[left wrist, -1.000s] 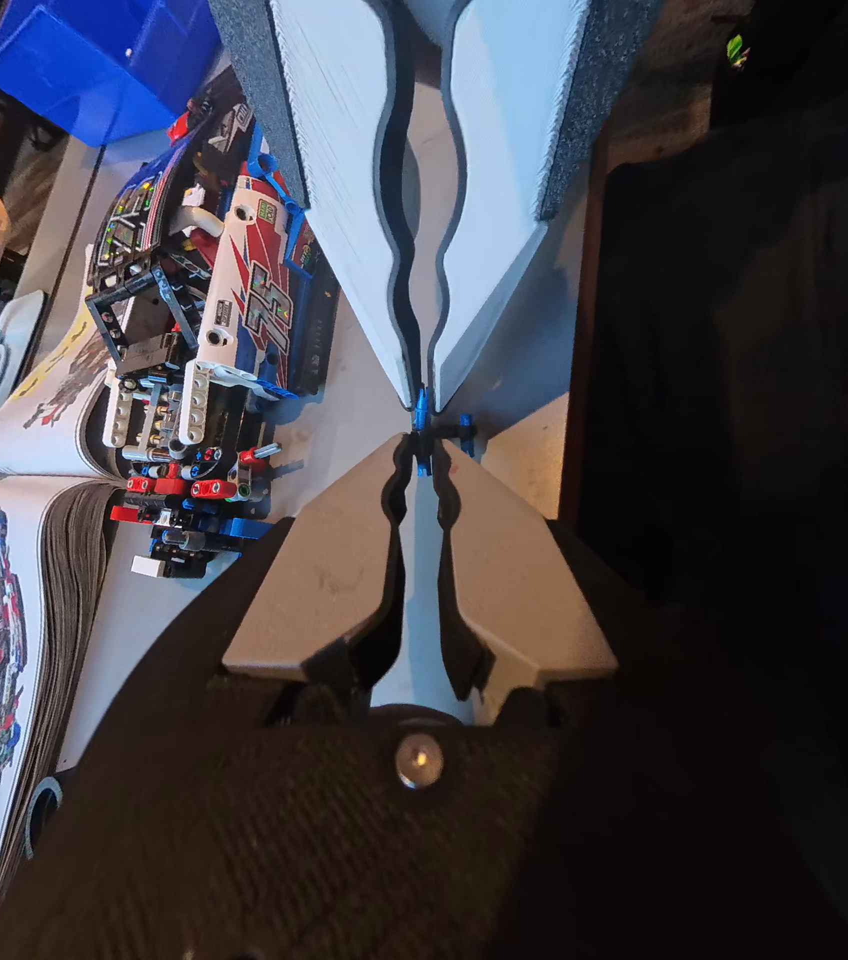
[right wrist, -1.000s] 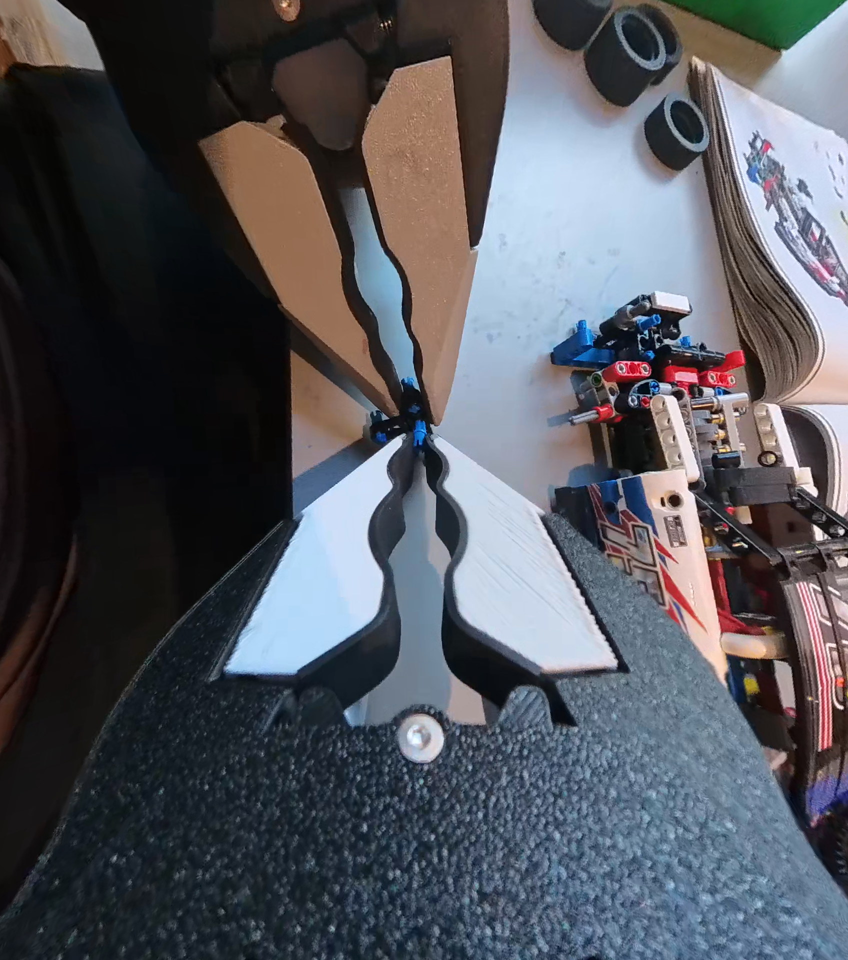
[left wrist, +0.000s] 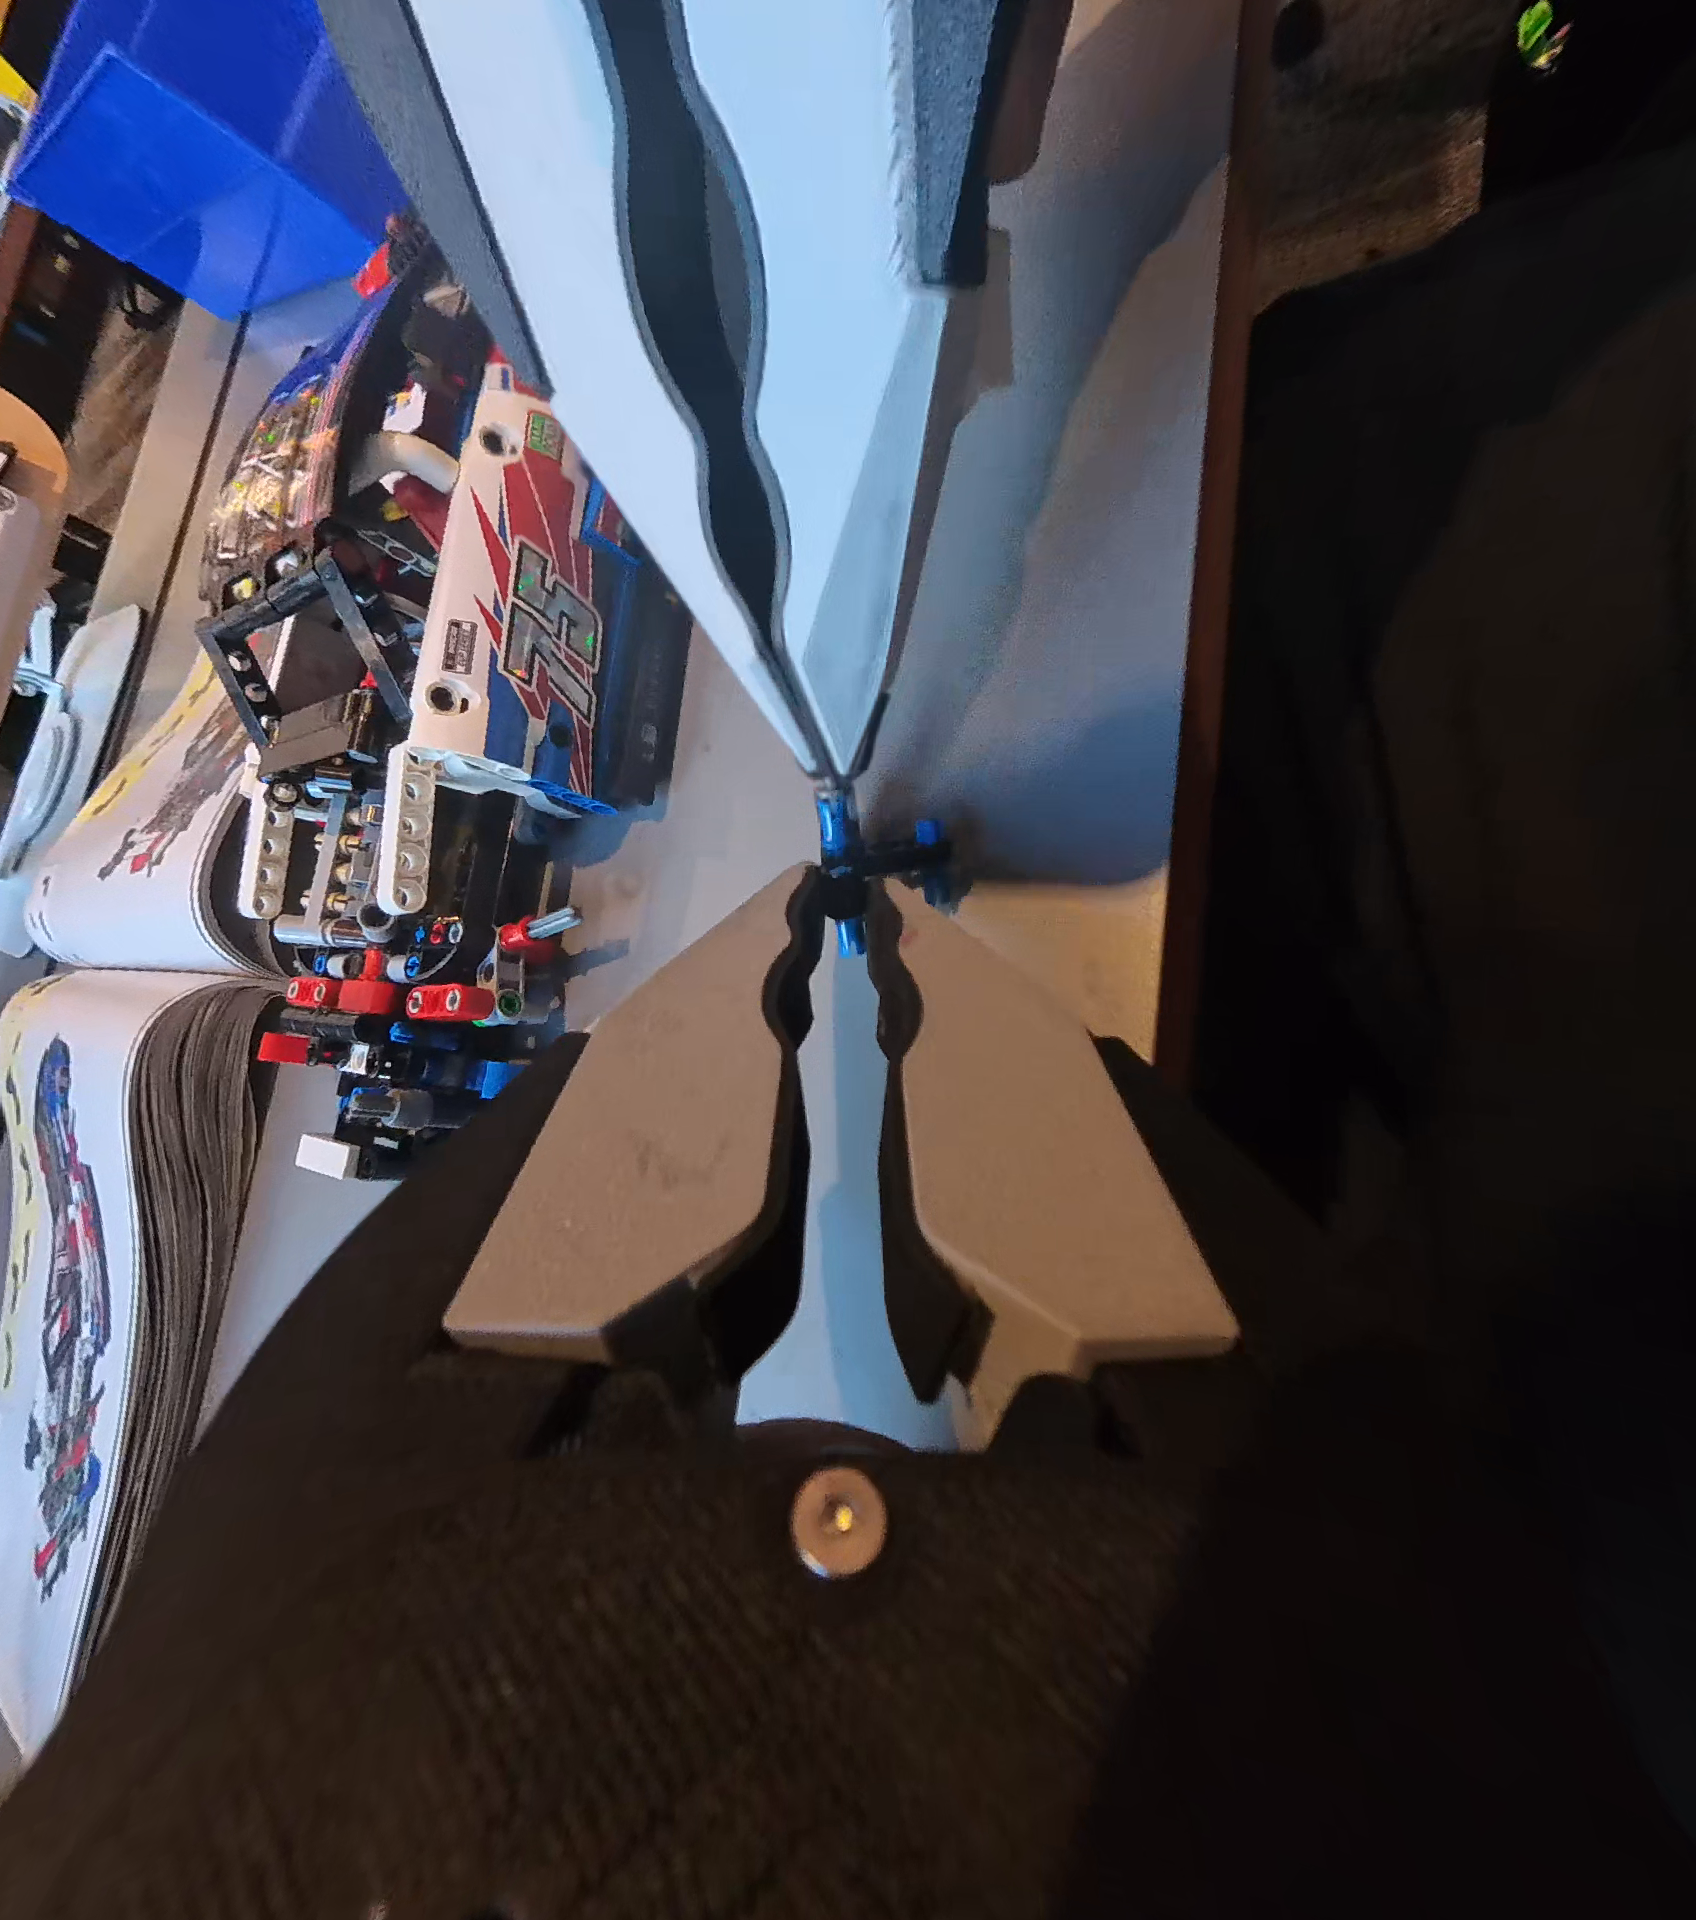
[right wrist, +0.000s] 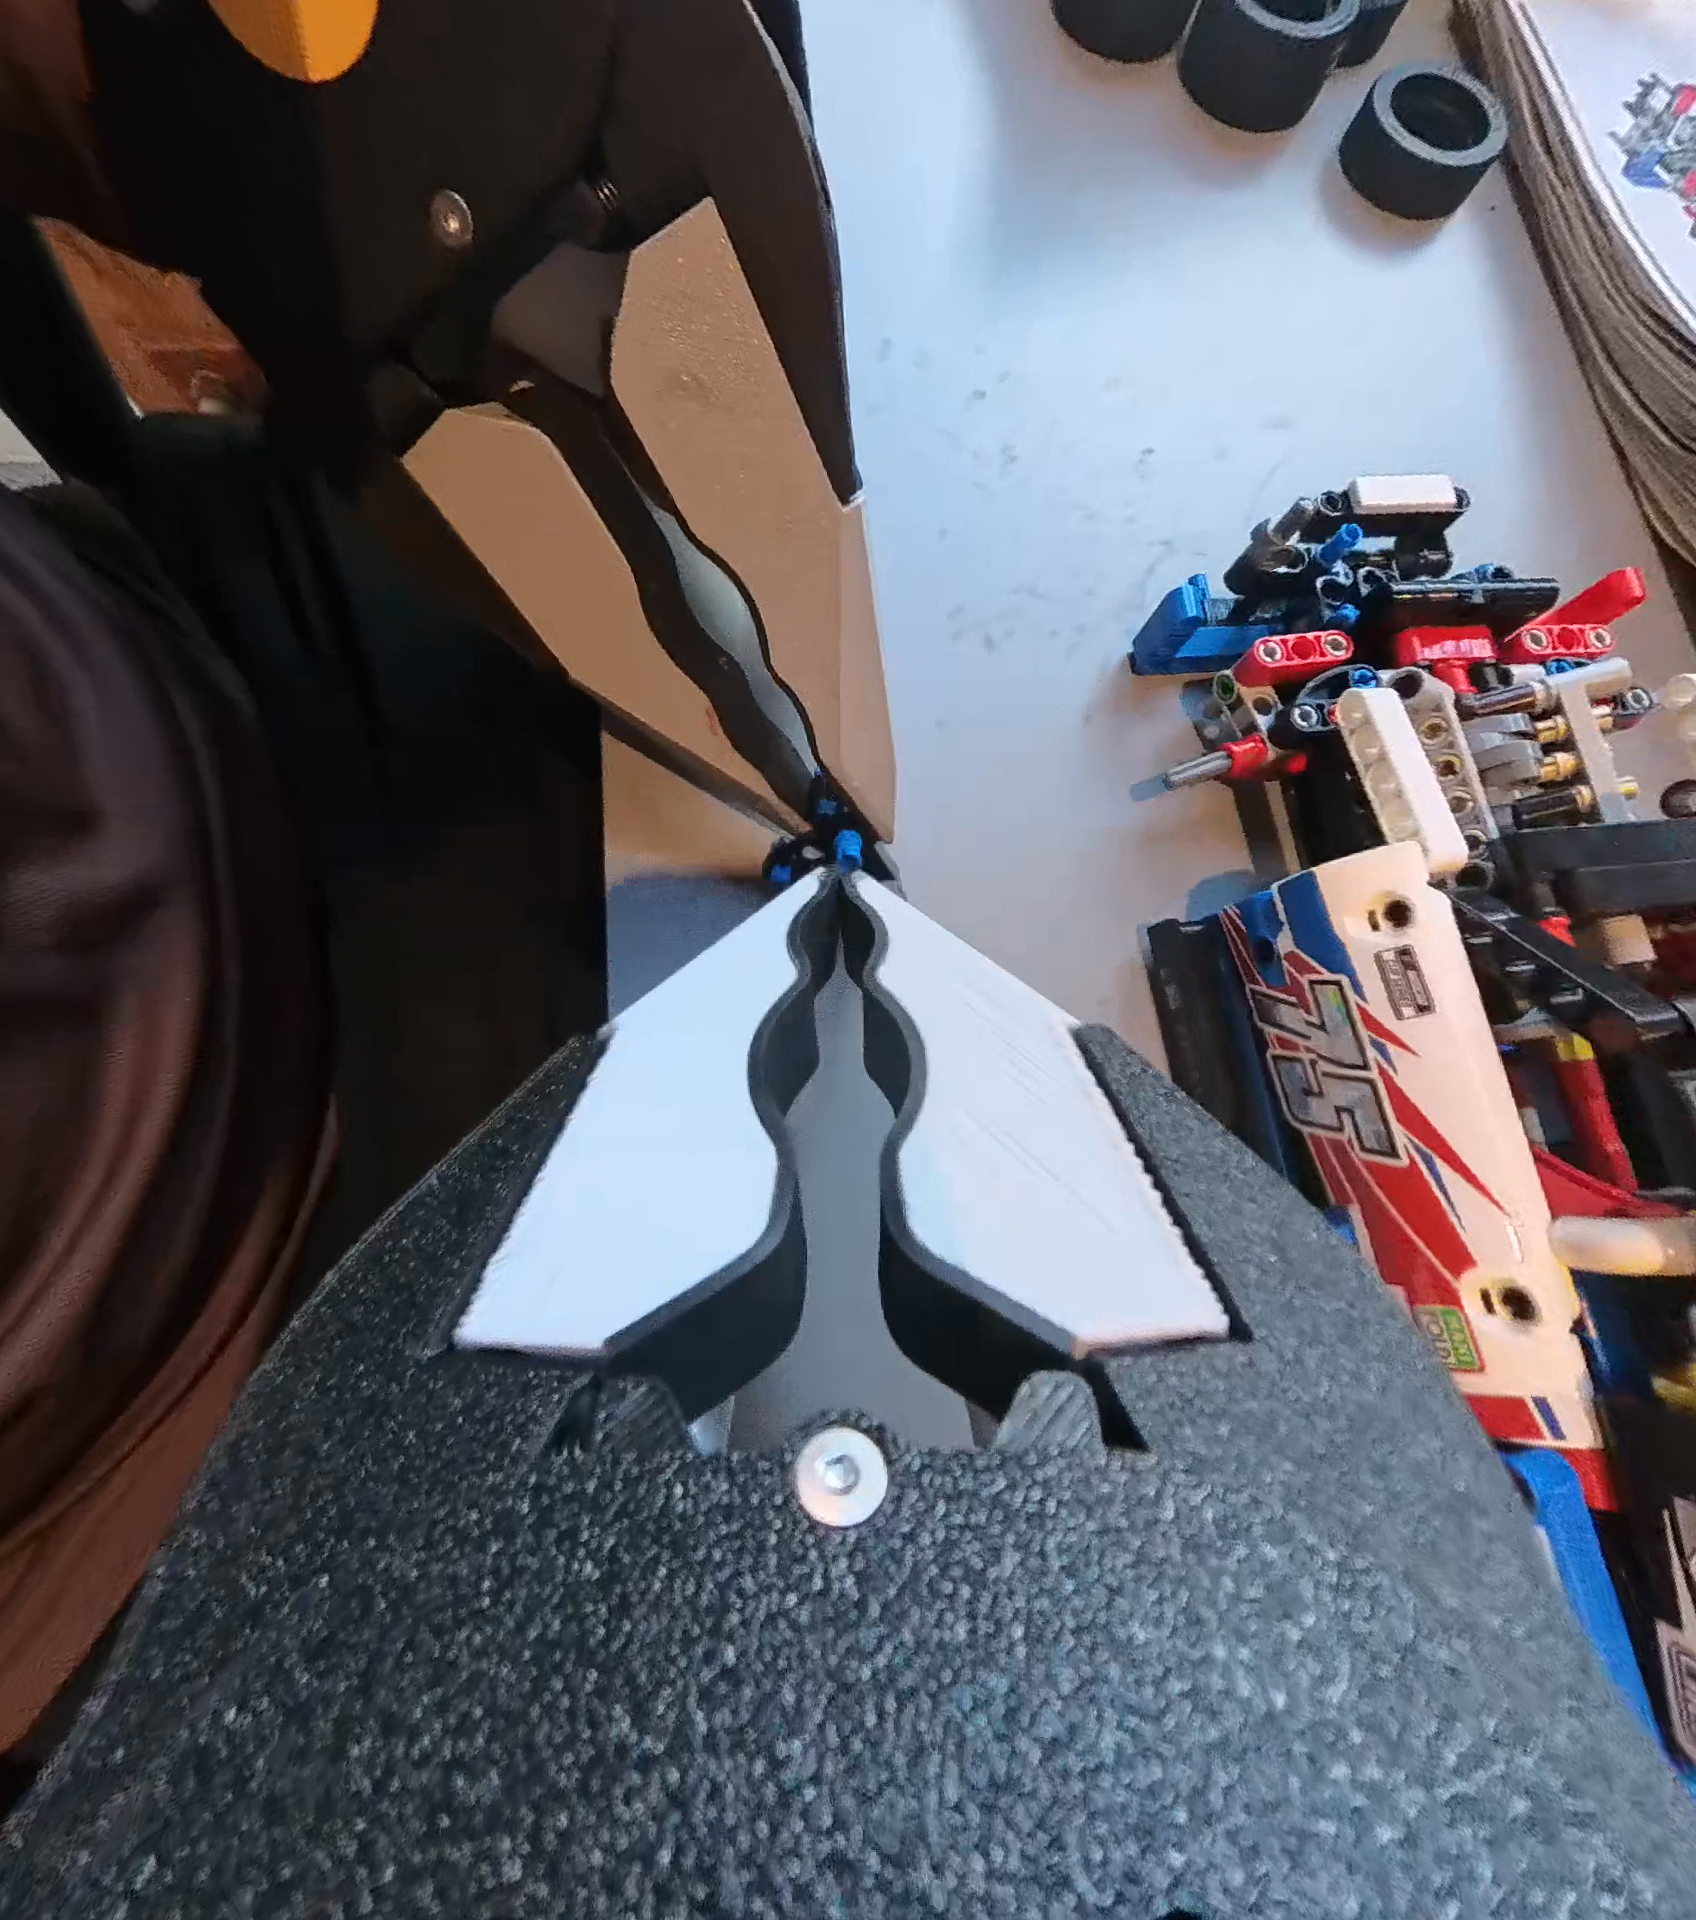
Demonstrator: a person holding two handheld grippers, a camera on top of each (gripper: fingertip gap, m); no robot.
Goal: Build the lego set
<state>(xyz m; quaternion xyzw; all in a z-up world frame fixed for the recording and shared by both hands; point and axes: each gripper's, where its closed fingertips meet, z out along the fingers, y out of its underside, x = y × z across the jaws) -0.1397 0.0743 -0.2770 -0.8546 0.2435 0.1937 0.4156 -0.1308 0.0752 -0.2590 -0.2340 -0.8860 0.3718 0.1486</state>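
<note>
Far left in the left wrist view, an open instruction book is seen lying on the white desk, and just beside it the part-built race car is parked, white panel up, well apart from the action. Moving right, the left tool is found pinched onto a small black connector with blue pins fitted in it, close to the near edge of the desk. From above, the right tool is pressed together on a blue pin that is being driven into that connector, tip to tip with the other tool. In the right wrist view the same meeting is shown: the right tool closed on the pin, the left tool clamped opposite, the car and loose black tyres off to the right. How far the pin is seated cannot quite be judged; the joint is tiny and partly hidden by the tips. The risk from here is judged to be a skewed push: if the pin is not held in line with its hole, it could be twisted out of the pinch and flicked off the desk edge, or the connector could be rotated in the left grip and the push wasted.
</note>
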